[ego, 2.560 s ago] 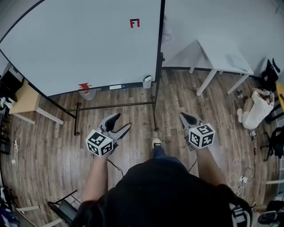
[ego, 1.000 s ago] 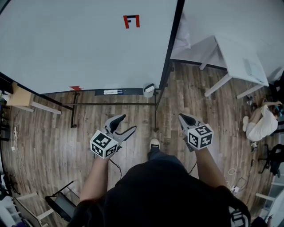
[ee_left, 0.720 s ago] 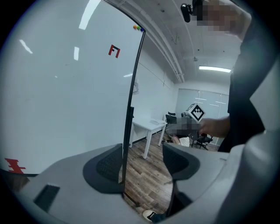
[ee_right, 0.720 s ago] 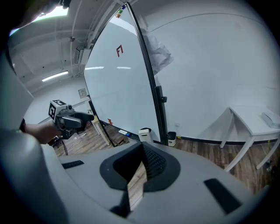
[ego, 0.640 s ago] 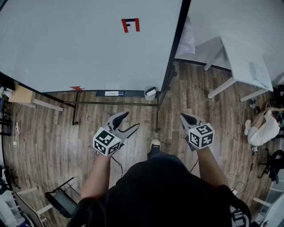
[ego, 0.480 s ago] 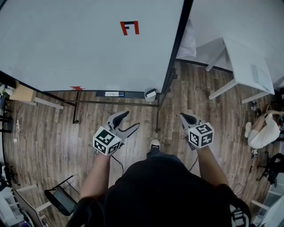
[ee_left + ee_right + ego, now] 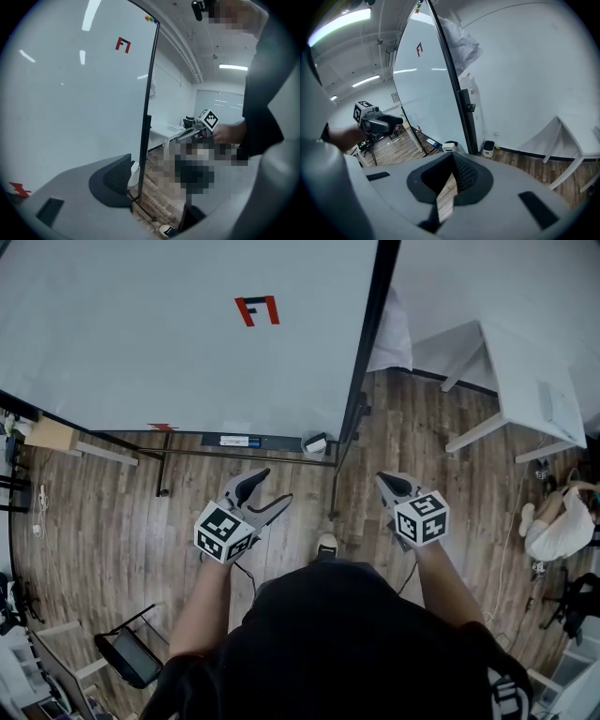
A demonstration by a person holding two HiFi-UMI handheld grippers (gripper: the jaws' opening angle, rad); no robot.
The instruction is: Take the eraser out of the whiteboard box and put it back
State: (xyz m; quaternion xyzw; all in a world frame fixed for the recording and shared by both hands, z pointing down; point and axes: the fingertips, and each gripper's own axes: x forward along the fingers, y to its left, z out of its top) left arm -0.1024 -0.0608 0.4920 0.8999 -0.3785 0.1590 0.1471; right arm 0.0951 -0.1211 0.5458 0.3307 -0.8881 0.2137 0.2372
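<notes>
We stand in front of the whiteboard (image 7: pixel 141 334) with one tool in each hand, and neither of them has reached anything yet. The left tool (image 7: pixel 270 487) has its jaws wide apart with nothing between them. The right tool (image 7: pixel 384 482) has its jaws almost together, with only a thin slit through which the wooden floor (image 7: pixel 112 521) shows, and it is empty too. The box (image 7: pixel 316 443) hangs at the right end of the tray (image 7: pixel 234 440) under the board, just beside the black post (image 7: pixel 361 381) of the stand. The eraser should be inside it, but it is too small here for us to tell it from the box. The box lies between the two tools and well apart from both, so we judge that the step in hand is the approach. To do it well, we should choose one tool first. The left one is already spread and needs only to travel, while the right one must open before it comes near. We should come to the box from above, along its open top, and keep away from the post so that the tool does not knock it. It is better to close on the long sides of the eraser and lift straight up, so the light box is not dragged along the tray.
</notes>
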